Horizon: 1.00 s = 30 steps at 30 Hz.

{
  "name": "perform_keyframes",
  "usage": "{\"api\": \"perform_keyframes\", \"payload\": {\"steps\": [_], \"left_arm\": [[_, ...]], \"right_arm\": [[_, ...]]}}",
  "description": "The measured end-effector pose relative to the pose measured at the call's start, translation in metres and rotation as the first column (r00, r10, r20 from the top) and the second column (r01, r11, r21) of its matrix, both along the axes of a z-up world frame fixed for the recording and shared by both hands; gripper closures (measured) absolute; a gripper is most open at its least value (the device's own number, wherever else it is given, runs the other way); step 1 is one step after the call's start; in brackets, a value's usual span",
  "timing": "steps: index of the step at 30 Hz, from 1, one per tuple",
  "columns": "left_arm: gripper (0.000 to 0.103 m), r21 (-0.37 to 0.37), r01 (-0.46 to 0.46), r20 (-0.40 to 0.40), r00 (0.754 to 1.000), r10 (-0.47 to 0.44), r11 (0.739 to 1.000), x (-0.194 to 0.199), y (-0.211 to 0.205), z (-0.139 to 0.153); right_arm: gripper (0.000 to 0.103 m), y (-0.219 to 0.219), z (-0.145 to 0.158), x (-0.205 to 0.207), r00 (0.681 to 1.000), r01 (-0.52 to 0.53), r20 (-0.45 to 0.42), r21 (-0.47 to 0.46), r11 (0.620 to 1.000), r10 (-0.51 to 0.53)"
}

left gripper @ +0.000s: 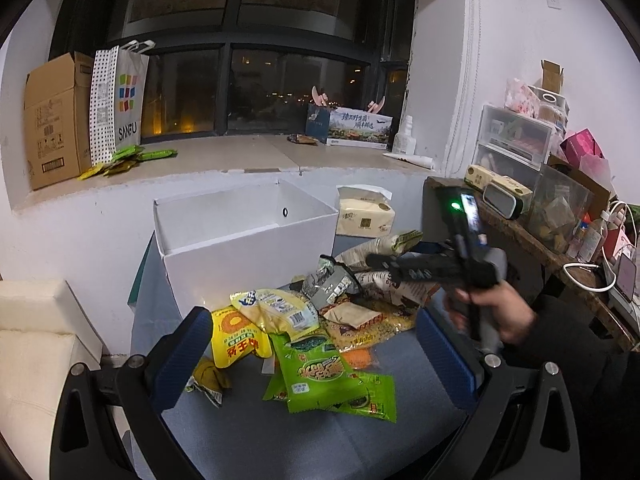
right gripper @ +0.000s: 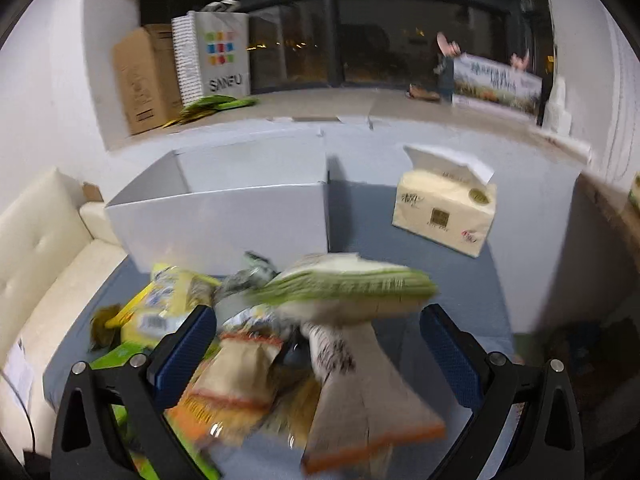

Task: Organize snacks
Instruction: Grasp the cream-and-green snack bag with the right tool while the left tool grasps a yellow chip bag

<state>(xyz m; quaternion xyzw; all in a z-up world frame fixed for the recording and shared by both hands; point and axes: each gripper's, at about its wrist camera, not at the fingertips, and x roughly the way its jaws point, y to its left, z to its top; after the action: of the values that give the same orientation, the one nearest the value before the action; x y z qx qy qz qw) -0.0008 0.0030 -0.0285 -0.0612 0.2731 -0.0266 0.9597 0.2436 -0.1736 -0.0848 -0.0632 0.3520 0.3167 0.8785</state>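
Cream sofa (right gripper: 48, 248): far to the left of both tools, beside the desk; no snacks on it.
White box (left gripper: 248, 240): ahead and left of the left tool, open at the top; what shows of its inside holds no snacks, so I judge the sorting barely begun.
Left tool (left gripper: 316, 344): fingers spread wide, gripping nothing, hovering above the near packets.
Yellow packets (left gripper: 240, 336): just ahead of the left tool's left finger, overlapping on the grey desk (left gripper: 256, 432).
Green packets (left gripper: 320, 376): between the left tool's fingers in its view, lying flat; the top one's long axis runs from upper left to lower right, a narrow end pointing toward the box.
Snack pile (left gripper: 360, 304): ahead and right of the left tool, loose and mixed, close against the front of the box; nearly all of the task is left, as far as the pictures show.
Right tool (right gripper: 318, 344): fingers spread, nothing pinched that I can see; its view is motion-blurred, so contact is uncertain.
Green-and-white bag (right gripper: 344, 284): just ahead of the right tool, on top of the pile, long axis running left to right across the tool's line.
Tissue pack (right gripper: 444, 212): ahead and right of the right tool, well apart from the pile.
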Motion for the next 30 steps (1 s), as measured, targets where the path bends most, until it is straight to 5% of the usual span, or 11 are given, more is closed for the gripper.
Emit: {"api": "perform_keyframes", "payload": {"steps": [4, 6, 7, 8, 17, 25, 28, 30], "left_arm": [[0.0, -0.034, -0.013, -0.028, 1.0, 0.012, 0.999, 0.003, 0.009, -0.009], [0.0, -0.056, -0.025, -0.042, 0.999, 0.023, 0.998, 0.005, 0.015, -0.013], [0.0, -0.066, -0.03, -0.047, 0.999, 0.027, 0.997, 0.005, 0.017, -0.015], [0.0, -0.074, -0.033, -0.052, 0.998, 0.029, 0.997, 0.007, 0.02, -0.018], [0.0, -0.14, -0.001, -0.179, 0.984, -0.024, 0.99, 0.056, 0.022, -0.055], [0.003, -0.181, -0.112, -0.378, 0.925, 0.036, 0.977, 0.163, 0.034, -0.113], [0.022, -0.267, -0.168, -0.459, 0.888, 0.028, 0.949, 0.188, 0.05, -0.136], [0.033, -0.235, -0.168, -0.482, 0.876, 0.036, 0.957, 0.198, 0.048, -0.143]], "right_arm": [[0.001, 0.011, -0.019, 0.032, 0.998, 0.033, -0.05, 0.034, 0.999, -0.031], [0.02, 0.015, -0.023, 0.038, 0.997, 0.053, -0.049, 0.023, 0.998, -0.052], [0.053, 0.019, -0.027, 0.042, 0.996, 0.06, -0.06, -0.001, 0.998, -0.06], [0.065, 0.02, -0.029, 0.044, 0.996, 0.064, -0.063, -0.022, 0.998, -0.065], [0.069, -0.015, 0.008, 0.01, 0.997, 0.068, 0.032, 0.079, 0.995, -0.07], [0.069, -0.065, 0.065, -0.066, 0.99, 0.006, 0.131, 0.273, 0.962, -0.043], [0.069, -0.074, 0.074, -0.087, 0.987, -0.004, 0.155, 0.29, 0.957, -0.042], [0.069, -0.079, 0.078, -0.097, 0.985, -0.007, 0.169, 0.288, 0.957, -0.044]]}}
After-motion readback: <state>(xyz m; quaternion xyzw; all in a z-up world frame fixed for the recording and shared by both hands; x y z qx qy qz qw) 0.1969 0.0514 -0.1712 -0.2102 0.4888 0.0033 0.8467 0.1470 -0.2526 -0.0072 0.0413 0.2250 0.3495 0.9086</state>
